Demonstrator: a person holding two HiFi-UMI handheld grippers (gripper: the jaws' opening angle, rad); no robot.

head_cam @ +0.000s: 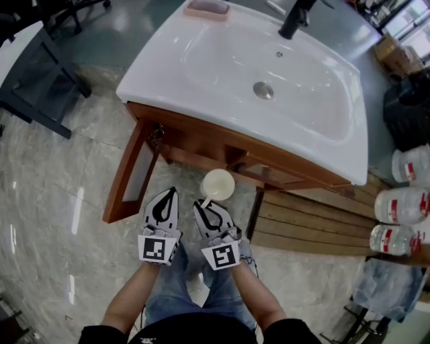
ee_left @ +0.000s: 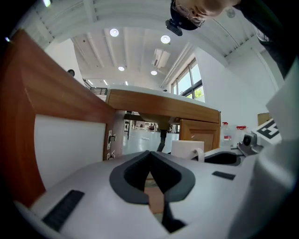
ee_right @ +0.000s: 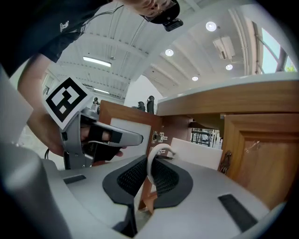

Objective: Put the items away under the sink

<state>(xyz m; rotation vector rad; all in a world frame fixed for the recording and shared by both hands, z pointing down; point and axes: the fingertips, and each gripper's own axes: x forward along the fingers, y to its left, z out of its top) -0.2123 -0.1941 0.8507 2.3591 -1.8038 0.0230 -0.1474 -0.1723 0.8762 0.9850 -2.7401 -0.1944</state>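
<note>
**Mug held at the mouth of the open sink cabinet**

A pale, glossy stone floor runs under a wooden vanity cabinet (head_cam: 201, 138) with a broad white basin (head_cam: 201, 60) on top. A black tap (head_cam: 295, 17) stands at the basin's far edge. Well off to the right stand several clear bottles with red labels (head_cam: 403, 205).

The cabinet's left door (head_cam: 127, 176) hangs wide open towards the near side. Through the opening, both gripper views look under the basin to the dark drain pipe (ee_left: 162, 140).

The person crouches in front of this opening with both tools low and close together, pointing into it.

The right tongs (head_cam: 201, 207) are closed on the handle of a white mug (head_cam: 218, 183). The right gripper view shows the white loop pinched between the dark pads, with the mug's body just beyond the tips. In the head view the mug sits upright with its mouth up, just near of the cabinet front and not yet inside.

Gripping by the handle probably keeps the cup ahead of the tool. That way it can go into the cabinet first and be set down without the tongs fouling the frame.

The left tongs (head_cam: 170, 195) are closed with nothing between them, just left of the right pair. With the door already open they seem to have no job here, and closed tips stay clear of the door edge.

The likely next need is a level push into the cabinet, watching the frame on the right.
</note>
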